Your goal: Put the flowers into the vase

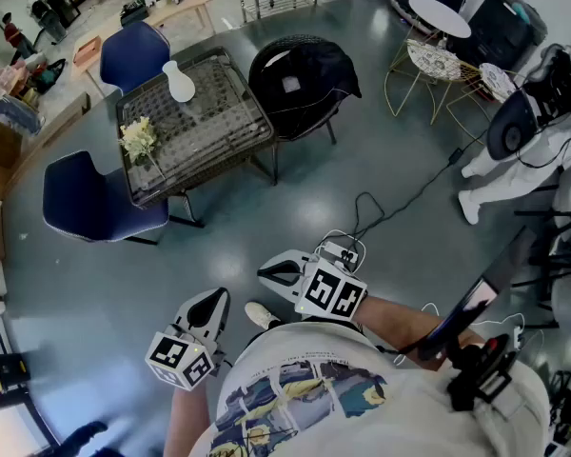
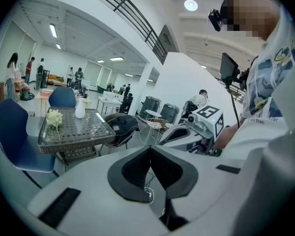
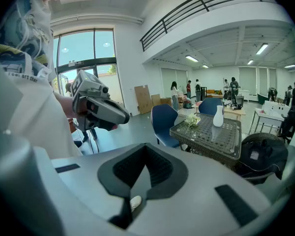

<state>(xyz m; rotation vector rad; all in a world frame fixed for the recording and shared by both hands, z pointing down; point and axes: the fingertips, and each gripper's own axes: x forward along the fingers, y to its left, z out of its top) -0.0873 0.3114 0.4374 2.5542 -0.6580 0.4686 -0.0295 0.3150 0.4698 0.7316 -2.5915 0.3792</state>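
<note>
A white vase (image 1: pixel 179 82) stands at the far side of a wicker, glass-topped table (image 1: pixel 219 122). A bunch of pale flowers (image 1: pixel 138 139) lies near the table's left edge. Both grippers are held close to my body, well short of the table and above the grey floor. The left gripper (image 1: pixel 217 296) is shut with nothing between its jaws, and so is the right gripper (image 1: pixel 268 272). In the left gripper view the flowers (image 2: pixel 54 118) and vase (image 2: pixel 79 109) are far beyond the shut left gripper (image 2: pixel 150 150). In the right gripper view the flowers (image 3: pixel 192 119) and vase (image 3: pixel 218 116) are far beyond the shut right gripper (image 3: pixel 144 155).
Two blue chairs (image 1: pixel 95 203) (image 1: pixel 133 53) stand on the table's left side, and a black chair with a dark garment (image 1: pixel 300 84) on its right. A cable (image 1: pixel 381 203) runs across the floor. A white round table and wire chairs (image 1: pixel 438 41) stand at the back right. People stand in the distance.
</note>
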